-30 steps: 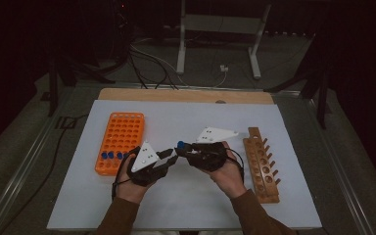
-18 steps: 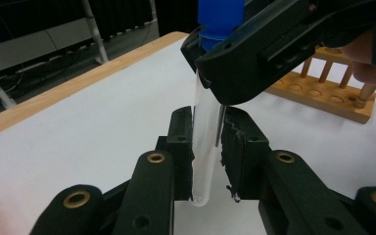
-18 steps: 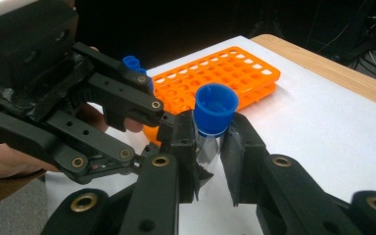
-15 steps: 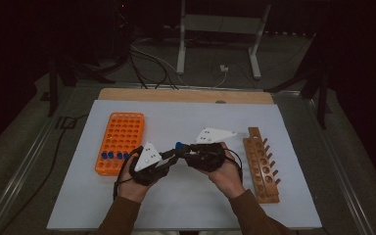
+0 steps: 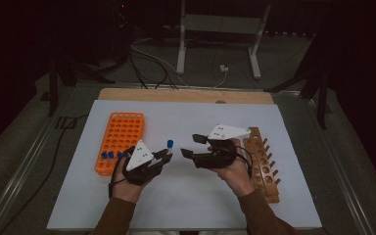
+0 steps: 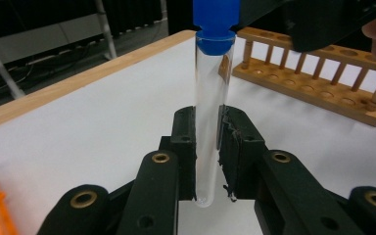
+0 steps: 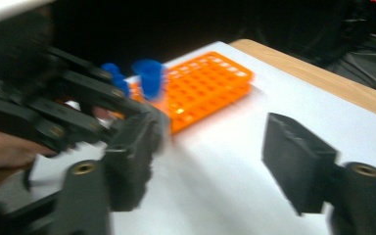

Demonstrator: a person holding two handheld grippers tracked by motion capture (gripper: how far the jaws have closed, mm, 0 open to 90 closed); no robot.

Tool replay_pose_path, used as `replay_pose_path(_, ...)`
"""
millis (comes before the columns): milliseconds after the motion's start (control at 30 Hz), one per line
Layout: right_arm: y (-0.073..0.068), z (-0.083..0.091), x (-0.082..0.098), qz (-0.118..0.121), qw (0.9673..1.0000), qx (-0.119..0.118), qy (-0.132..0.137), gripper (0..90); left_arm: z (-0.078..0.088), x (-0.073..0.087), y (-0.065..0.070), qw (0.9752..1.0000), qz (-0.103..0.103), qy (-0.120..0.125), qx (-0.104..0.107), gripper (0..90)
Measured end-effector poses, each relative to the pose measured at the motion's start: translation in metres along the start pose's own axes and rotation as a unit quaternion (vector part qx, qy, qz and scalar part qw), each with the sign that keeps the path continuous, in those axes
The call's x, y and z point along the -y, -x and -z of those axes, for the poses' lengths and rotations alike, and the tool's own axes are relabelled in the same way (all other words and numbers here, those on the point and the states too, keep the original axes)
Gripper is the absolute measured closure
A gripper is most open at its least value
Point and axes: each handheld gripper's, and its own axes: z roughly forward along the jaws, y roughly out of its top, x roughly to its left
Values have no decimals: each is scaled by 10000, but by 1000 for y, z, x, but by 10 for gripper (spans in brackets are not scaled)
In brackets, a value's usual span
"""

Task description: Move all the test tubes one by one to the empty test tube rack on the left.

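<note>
Test tube (image 6: 209,122): clear glass, blue cap cut off above; clamped in left gripper (image 6: 208,147). Right gripper (image 7: 215,156), blurred beside tube, jaws just spread, empty.

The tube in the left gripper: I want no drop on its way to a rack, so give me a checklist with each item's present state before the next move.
1. Left gripper shut on the tube: ok, pads press both sides.
2. Tube upright: ok.
3. Blue cap seated: ok.
4. Right gripper clear of the tube: ok, its fingers have just been opening, with nothing between them.
5. Free holes in the wooden rack: ok, its holes look open.
6. Free holes in the orange rack: ok, many are empty.
</note>
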Motion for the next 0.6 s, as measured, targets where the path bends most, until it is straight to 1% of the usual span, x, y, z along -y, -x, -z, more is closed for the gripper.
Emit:
replay_pose_path(100, 9, 4, 6, -45, 9995, 314, -63, 174, 8, 5, -5, 10000, 58, 1, -28, 779)
replay_pose_path(200, 18, 9, 13, -146, 9981, 587, -97, 130, 18, 12, -8, 10000, 65, -37, -46, 778)
replay_pose_path(233, 21, 10, 15, -179, 9976, 656, -109, 103, 22, 15, -9, 9999, 80, -51, -63, 778)
replay_pose_path(300, 26, 14, 19, -236, 9965, 799, -113, 75, 31, 20, -13, 9999, 119, -56, -108, 778)
replay_pose_path(367, 31, 19, 22, -295, 9955, 900, -99, 46, 40, 24, -17, 9997, 153, -57, -166, 778)
replay_pose_path(467, 37, 26, 26, -370, 9937, 1058, -57, 25, 56, 30, -23, 9995, 164, -50, -268, 778)
replay_pose_path(600, 44, 36, 31, -478, 9923, 1143, 41, 17, 78, 38, -30, 9989, 272, 32, -375, 776)
